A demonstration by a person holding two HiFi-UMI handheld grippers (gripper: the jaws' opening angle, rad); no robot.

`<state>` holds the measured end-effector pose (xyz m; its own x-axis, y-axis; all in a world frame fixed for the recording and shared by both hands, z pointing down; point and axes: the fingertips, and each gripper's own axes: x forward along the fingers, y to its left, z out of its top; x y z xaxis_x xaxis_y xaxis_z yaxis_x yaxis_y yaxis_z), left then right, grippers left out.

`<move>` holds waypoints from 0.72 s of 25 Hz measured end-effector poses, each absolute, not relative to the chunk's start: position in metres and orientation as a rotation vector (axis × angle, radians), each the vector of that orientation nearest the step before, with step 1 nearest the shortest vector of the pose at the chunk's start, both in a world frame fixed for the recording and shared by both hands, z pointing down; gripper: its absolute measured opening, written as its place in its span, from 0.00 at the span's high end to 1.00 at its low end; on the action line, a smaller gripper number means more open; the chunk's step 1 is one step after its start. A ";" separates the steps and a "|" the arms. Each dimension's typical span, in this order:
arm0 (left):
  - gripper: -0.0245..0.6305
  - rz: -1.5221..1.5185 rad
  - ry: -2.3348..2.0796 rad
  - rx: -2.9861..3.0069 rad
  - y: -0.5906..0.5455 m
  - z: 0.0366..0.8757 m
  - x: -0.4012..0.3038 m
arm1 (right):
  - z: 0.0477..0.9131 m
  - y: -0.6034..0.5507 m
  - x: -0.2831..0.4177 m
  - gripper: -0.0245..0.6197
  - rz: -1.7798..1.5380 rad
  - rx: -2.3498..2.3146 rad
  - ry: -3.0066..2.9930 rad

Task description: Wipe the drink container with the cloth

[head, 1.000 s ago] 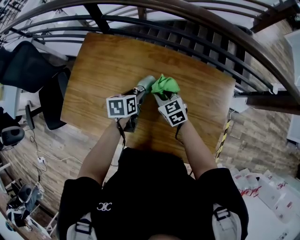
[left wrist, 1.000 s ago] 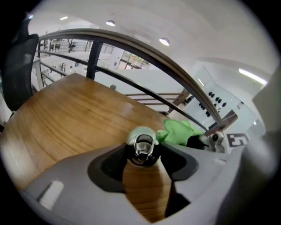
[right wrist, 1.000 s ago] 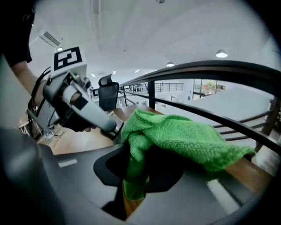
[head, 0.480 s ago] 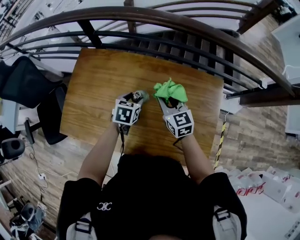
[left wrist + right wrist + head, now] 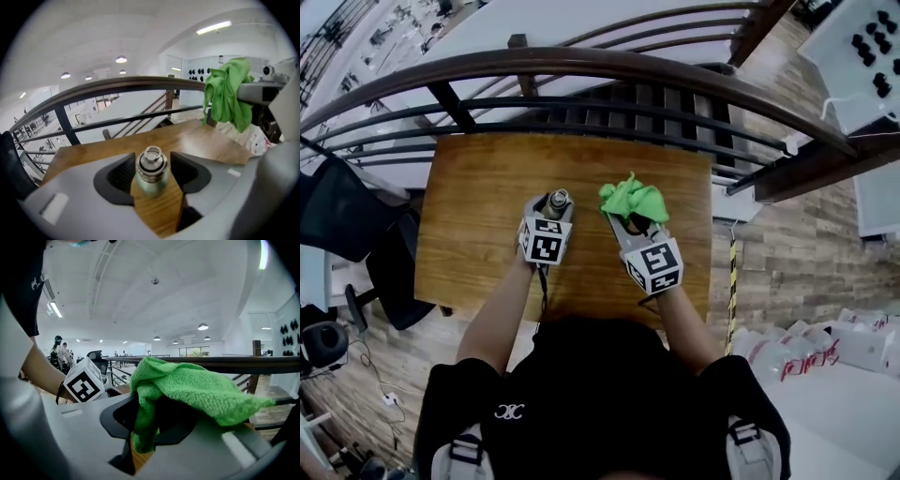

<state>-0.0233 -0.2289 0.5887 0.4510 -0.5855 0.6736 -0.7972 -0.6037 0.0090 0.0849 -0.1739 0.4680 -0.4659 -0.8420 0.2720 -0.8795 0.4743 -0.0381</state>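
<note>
From the head view, the person stands at a wooden table set against a dark railing. The left gripper has the metal drink container upright between its jaws, over the middle of the table. Just beside it, the right gripper carries the green cloth bunched at its tips. Cloth and container sit near each other but apart.

In the left gripper view, both jaws press against the container's sides, with its ringed cap pointing up towards the camera. Whether its base rests on the wood I cannot tell. The cloth hangs at the upper right, clear of the container.

In the right gripper view, the jaws are closed tight on a fold of the cloth. The rest of it drapes over the right jaw.
</note>
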 end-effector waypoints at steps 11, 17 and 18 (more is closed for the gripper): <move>0.87 0.155 -1.756 2.482 -0.202 0.392 -0.122 | 0.384 -0.160 0.061 0.86 0.138 1.593 -2.644; 0.88 0.011 -1.901 2.351 -0.177 0.323 -0.184 | 0.315 -0.165 0.049 0.86 -0.015 1.754 -2.645; 0.88 0.004 -1.908 2.340 -0.173 0.317 -0.190 | 0.306 -0.165 0.048 0.86 -0.038 1.779 -2.635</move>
<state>-0.1905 -0.1734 0.3172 0.2040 -0.9758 0.0792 -0.9761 -0.1965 0.0931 0.0476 -0.1648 0.3061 -0.3734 -0.9266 -0.0450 -0.9275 0.3739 -0.0018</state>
